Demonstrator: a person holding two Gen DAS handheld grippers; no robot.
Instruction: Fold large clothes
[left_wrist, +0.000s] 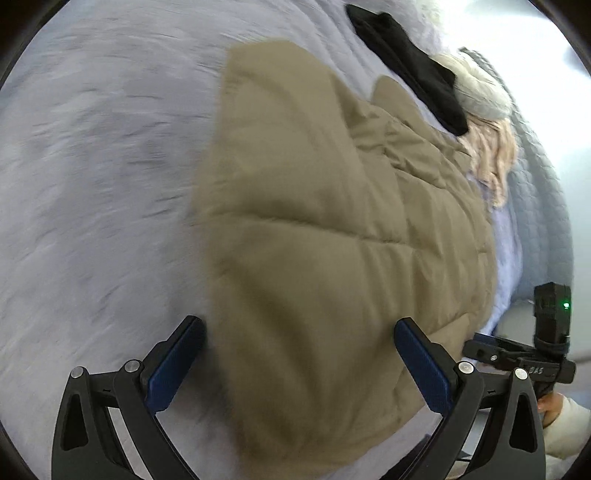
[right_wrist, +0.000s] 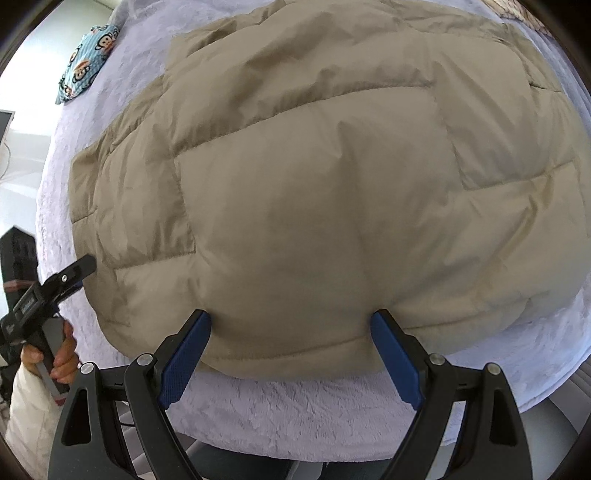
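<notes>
**Both grippers open at the jacket's near edge**

Blue pads of the right gripper (right_wrist: 291, 328) stand wide apart, straddling a puffed panel at the near hem of the jacket (right_wrist: 314, 177); the tips touch or nearly touch the fabric, but nothing is pinched between them. The left gripper (left_wrist: 299, 339) is likewise spread open, one pad over the bedding and the other over the jacket's edge, and holds nothing. Its view is motion-blurred, so whether it touches cannot be told.

The jacket, a tan quilted puffer, lies spread across a pale fleecy blanket (right_wrist: 295, 413) on the bed and fills most of the right view. Beyond it, in the left view, lie a black garment (left_wrist: 406, 66) and some cream fleece (left_wrist: 491, 158); a cartoon-print pillow (right_wrist: 88, 59) sits at the far corner in the right view.

Judging by its look, the jacket is light but bulky and springy, with a smooth shell likely to slip. A pinch on a puffed panel would probably squeeze out; the stitched seams or the flatter hem offer firmer holds. A fold would likely spring back unless pressed down.
</notes>
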